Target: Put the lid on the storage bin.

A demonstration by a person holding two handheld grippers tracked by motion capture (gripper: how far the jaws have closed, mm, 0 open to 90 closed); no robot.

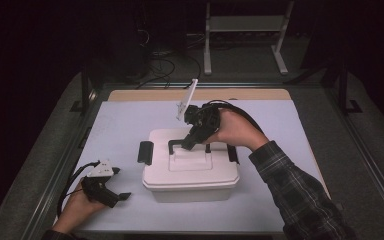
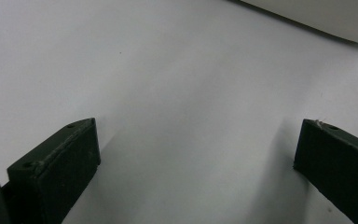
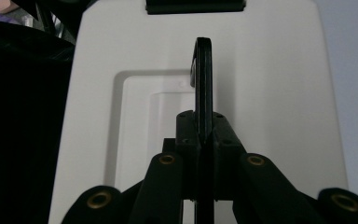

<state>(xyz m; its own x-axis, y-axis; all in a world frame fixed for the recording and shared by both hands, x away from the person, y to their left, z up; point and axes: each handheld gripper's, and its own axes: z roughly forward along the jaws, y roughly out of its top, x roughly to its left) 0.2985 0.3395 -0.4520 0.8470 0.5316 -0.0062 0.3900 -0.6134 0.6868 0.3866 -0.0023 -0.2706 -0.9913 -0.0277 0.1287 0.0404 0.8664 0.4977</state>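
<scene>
A white lidded plastic box stands in the middle of the white table sheet. Its black carry handle is raised upright over the lid. My right gripper comes in from the right and is shut on that handle; in the right gripper view the black handle runs up from between the two pressed jaws of the right gripper, over the white lid. My left gripper rests near the front left of the table, and the left gripper stands open over bare sheet.
A black latch sticks out at the box's left end and another at its right. Metal rails border the table. A white frame stand and cables lie on the floor behind. The box's corner edges the left gripper view.
</scene>
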